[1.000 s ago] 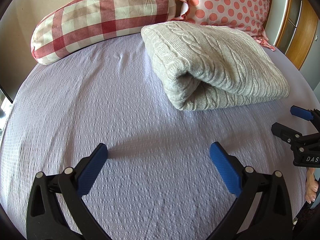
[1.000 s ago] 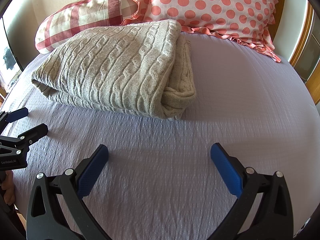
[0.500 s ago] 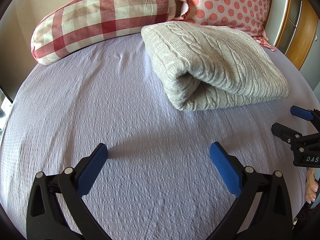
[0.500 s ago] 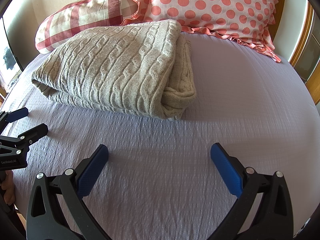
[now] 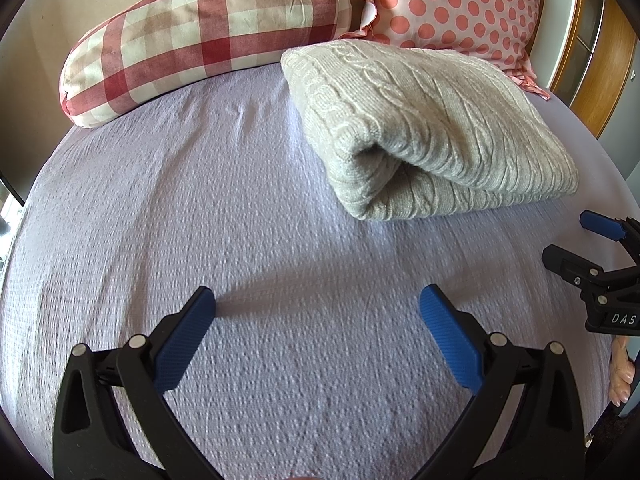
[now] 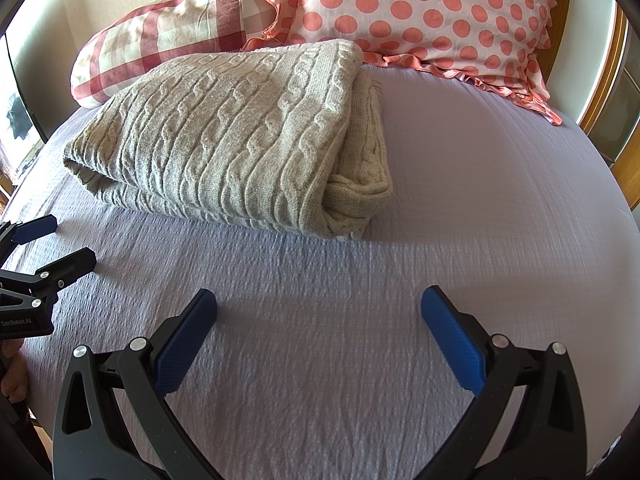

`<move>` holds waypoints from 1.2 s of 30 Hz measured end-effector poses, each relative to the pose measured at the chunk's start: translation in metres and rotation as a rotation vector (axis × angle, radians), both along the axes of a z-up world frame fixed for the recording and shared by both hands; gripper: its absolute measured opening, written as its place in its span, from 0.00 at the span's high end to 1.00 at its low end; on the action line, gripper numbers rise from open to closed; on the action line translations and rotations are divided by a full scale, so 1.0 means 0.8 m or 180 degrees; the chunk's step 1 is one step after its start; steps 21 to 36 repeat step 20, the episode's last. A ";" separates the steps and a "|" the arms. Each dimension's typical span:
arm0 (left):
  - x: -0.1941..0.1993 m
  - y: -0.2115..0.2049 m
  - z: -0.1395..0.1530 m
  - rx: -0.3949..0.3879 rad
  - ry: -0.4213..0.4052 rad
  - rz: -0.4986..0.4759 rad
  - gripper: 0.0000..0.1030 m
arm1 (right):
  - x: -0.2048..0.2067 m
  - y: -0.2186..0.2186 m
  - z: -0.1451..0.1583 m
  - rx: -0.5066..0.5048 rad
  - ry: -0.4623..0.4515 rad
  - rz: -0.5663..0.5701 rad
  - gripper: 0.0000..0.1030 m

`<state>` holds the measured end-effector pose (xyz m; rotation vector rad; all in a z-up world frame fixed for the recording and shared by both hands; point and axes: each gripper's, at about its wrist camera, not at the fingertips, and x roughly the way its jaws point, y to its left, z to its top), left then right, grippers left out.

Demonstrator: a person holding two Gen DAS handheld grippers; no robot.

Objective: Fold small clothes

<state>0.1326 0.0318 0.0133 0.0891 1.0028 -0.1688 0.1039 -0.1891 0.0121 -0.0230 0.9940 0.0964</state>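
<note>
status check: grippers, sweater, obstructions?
Left gripper and right gripper open, empty. Knit sweater folded on bedspread, untouched. Nothing between grippers and sweater.

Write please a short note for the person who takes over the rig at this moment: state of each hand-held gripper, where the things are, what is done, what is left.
Left hand-held gripper: open, empty, over bare sheet.
Right hand-held gripper: open, empty, also short of the garment.
Grey cable-knit sweater: folded into a thick bundle on the lilac bed sheet, near the checked pillow and the polka-dot pillow.
Done: the sweater looks folded.
Left: no other clothes are in view; perhaps only tidy the loose end at the bundle's right side.
</note>
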 end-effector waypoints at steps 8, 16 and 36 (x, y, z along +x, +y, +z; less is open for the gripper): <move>0.003 0.000 0.000 0.0014 0.0041 -0.0009 0.02 | 0.000 0.000 0.000 0.0000 0.0000 -0.0001 0.01; 0.003 0.000 0.000 0.0016 0.0030 -0.0015 0.02 | 0.001 0.000 0.000 0.0000 0.0000 0.0000 0.01; 0.003 0.001 0.000 0.0014 0.0023 -0.0015 0.02 | 0.001 0.000 0.000 0.0001 0.0000 0.0000 0.01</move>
